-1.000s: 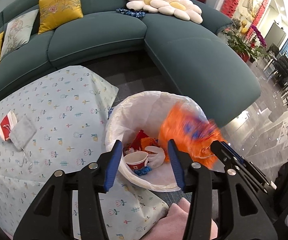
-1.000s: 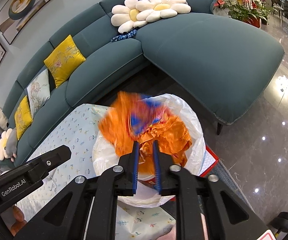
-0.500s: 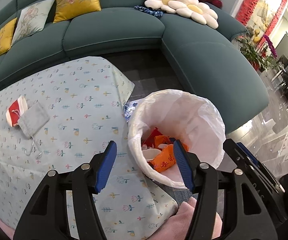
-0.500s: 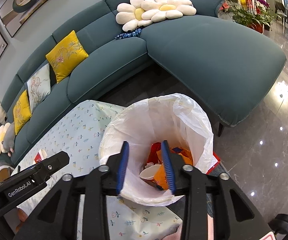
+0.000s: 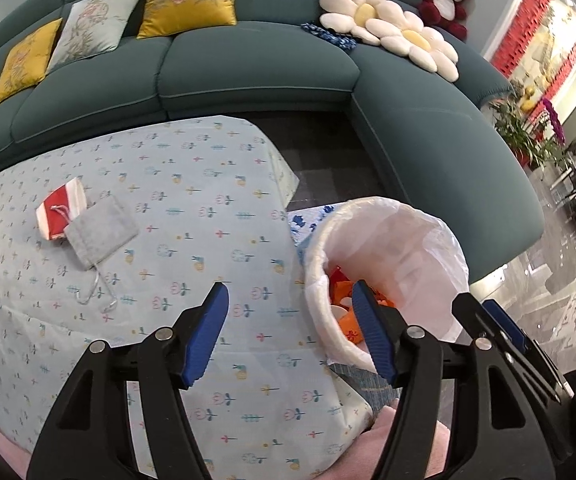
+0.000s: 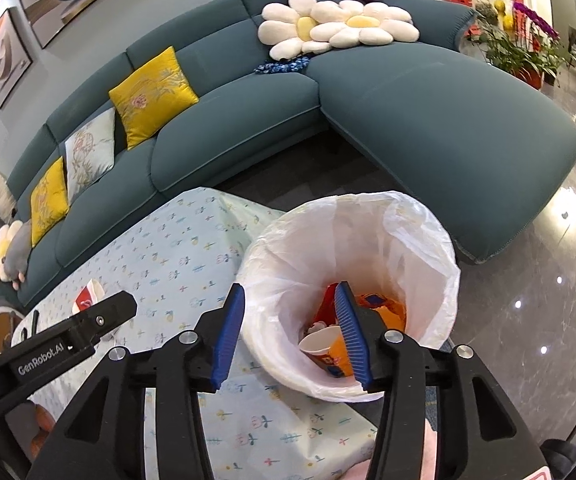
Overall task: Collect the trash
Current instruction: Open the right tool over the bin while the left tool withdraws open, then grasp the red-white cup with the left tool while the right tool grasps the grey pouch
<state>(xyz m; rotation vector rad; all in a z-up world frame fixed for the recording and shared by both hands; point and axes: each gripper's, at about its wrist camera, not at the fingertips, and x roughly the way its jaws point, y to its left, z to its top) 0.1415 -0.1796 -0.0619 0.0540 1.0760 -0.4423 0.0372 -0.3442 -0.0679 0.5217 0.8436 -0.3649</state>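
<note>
- Lettering "GenRobot.AI" is showing in white on the black body of the left tool (image 6: 67, 344) as seen from the right wrist view; no other writing is reading clearly, though a blue printed mark is showing on the paper cup (image 6: 326, 346) in the bin.
- Left tool (image 5: 292, 330) is standing wide and holding nothing, hovering over the table (image 5: 191, 216) edge just beside the trash bin (image 5: 316, 264).
- Right tool (image 6: 290, 330) is gaping wide and empty above the near rim of the trash bin (image 6: 259, 344); one second ago it was clamped narrow on the orange wrapper (image 6: 388, 310), which is now lying inside the bin with the cup and red scraps.
- Left view is now taking in more of the tablecloth than before, with the bin sitting further right.
- Red-and-white pouch (image 5: 61, 212) and grey drawstring pouch (image 5: 101, 232) are lying touching each other on the table, well apart from both tools.
- Bin is standing against the table corner; dark floor (image 5: 328, 160) is opening between table and teal sofa (image 5: 255, 64), and glossy floor (image 6: 528, 320) is spreading to the right.
</note>
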